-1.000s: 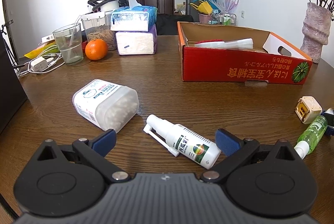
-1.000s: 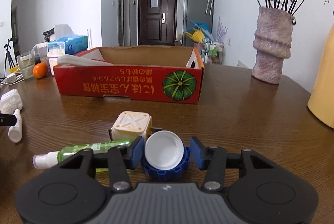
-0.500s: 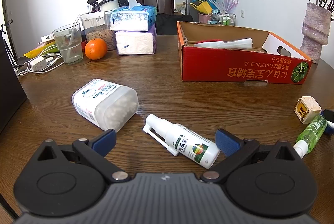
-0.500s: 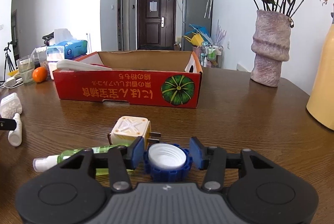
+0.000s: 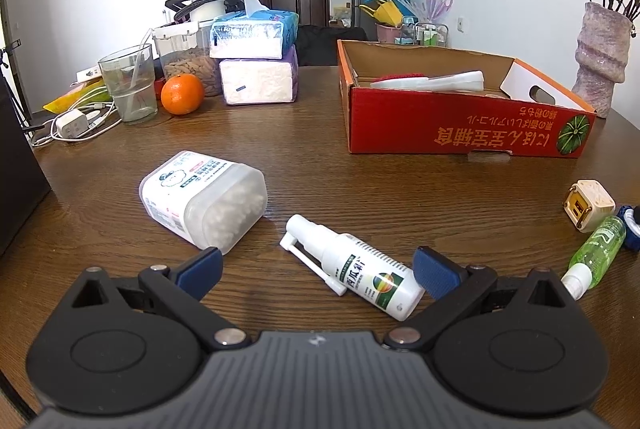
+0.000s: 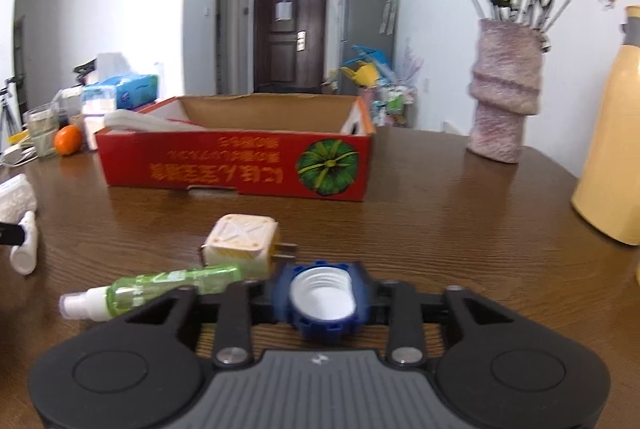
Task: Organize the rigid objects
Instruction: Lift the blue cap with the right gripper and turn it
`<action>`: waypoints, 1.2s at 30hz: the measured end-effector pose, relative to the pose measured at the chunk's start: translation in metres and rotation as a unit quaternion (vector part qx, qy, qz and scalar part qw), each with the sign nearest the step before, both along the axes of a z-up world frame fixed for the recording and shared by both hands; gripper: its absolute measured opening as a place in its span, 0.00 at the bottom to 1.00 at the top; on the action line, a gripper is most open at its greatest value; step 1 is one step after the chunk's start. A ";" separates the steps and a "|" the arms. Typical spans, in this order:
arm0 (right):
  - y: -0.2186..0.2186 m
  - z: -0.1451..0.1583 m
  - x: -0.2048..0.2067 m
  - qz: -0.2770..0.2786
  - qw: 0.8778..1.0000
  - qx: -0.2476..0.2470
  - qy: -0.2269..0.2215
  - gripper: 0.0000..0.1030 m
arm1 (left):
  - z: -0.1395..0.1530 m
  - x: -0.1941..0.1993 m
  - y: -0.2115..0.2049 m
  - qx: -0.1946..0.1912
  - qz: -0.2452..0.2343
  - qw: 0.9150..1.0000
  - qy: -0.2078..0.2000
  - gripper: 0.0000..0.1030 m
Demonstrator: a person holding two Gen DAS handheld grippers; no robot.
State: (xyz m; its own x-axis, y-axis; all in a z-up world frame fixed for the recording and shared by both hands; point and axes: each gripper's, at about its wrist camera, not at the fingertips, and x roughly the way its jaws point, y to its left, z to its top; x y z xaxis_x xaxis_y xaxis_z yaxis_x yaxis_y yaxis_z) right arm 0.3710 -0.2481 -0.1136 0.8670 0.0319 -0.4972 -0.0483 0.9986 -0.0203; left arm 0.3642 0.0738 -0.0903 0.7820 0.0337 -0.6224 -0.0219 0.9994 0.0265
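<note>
Blue ribbed cap (image 6: 322, 305) pinched by right claw (image 6: 322, 299) after closing, apparently lifted slightly off wooden counter (image 6: 460, 229), left claw (image 5: 316, 265) spread wide over white spray bottle (image 5: 360, 269).

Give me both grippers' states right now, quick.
Left gripper: open, holding nothing; the white spray bottle lies between its pads.
Right gripper: jaws have just been closing, now shut on the blue bottle cap.

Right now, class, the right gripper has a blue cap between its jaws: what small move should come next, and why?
Probably lift the blue cap off the table. The right gripper's jaws have just been closing and now press its sides, and the red box ahead has room.
</note>
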 end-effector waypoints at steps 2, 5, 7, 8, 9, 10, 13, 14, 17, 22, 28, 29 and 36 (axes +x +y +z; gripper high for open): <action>-0.007 0.003 -0.004 -0.021 1.000 0.008 -0.012 0.34 | 0.001 0.000 0.001 -0.001 -0.001 1.000 -0.002 1.00; -0.019 0.004 -0.002 -0.057 0.998 0.014 -0.009 0.29 | 0.002 -0.001 0.001 -0.001 -0.002 1.000 -0.004 1.00; -0.023 0.000 0.003 -0.064 0.998 0.016 0.010 0.18 | 0.002 -0.002 0.001 -0.001 -0.002 1.000 -0.004 1.00; -0.022 -0.002 0.005 -0.065 0.998 0.010 0.019 0.18 | 0.002 -0.002 0.001 0.000 -0.002 1.000 -0.005 1.00; -0.022 -0.004 0.007 -0.066 0.997 0.003 0.026 0.17 | 0.002 -0.002 0.001 -0.001 -0.002 1.000 -0.005 1.00; -0.021 -0.006 0.008 -0.067 0.997 -0.003 0.031 0.17 | 0.002 -0.001 0.001 -0.001 -0.002 1.000 -0.004 1.00; -0.025 -0.007 0.006 -0.075 0.997 -0.002 0.032 0.17 | 0.002 -0.001 0.001 0.000 -0.003 1.000 -0.004 1.00; -0.026 -0.007 0.005 -0.077 0.997 0.001 0.032 0.17 | 0.002 -0.001 0.001 0.000 -0.002 1.000 -0.003 1.00; -0.032 -0.006 -0.003 -0.085 0.996 0.003 0.033 0.17 | 0.001 -0.001 0.001 0.000 -0.003 1.000 -0.003 1.00; -0.056 -0.012 -0.011 -0.113 0.991 0.048 0.060 0.15 | 0.001 -0.001 0.001 0.002 -0.002 1.000 -0.003 1.00; -0.059 -0.013 -0.020 -0.103 0.992 0.055 0.055 0.16 | 0.001 -0.001 0.000 0.003 -0.001 1.000 -0.003 1.00; -0.057 -0.012 -0.020 -0.101 0.992 0.055 0.050 0.16 | 0.000 -0.001 0.000 0.003 -0.002 1.000 -0.003 1.00; -0.061 0.000 -0.016 -0.107 0.992 0.069 0.004 0.19 | 0.001 -0.001 0.000 0.003 -0.001 1.000 -0.003 1.00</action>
State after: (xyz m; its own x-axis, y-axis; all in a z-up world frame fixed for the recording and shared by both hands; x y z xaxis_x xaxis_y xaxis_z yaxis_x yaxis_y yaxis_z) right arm 0.3548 -0.3090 -0.1133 0.8570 -0.0840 -0.5083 0.1657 0.9792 0.1174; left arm 0.3632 0.0741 -0.0897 0.7859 0.0359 -0.6173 -0.0199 0.9993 0.0328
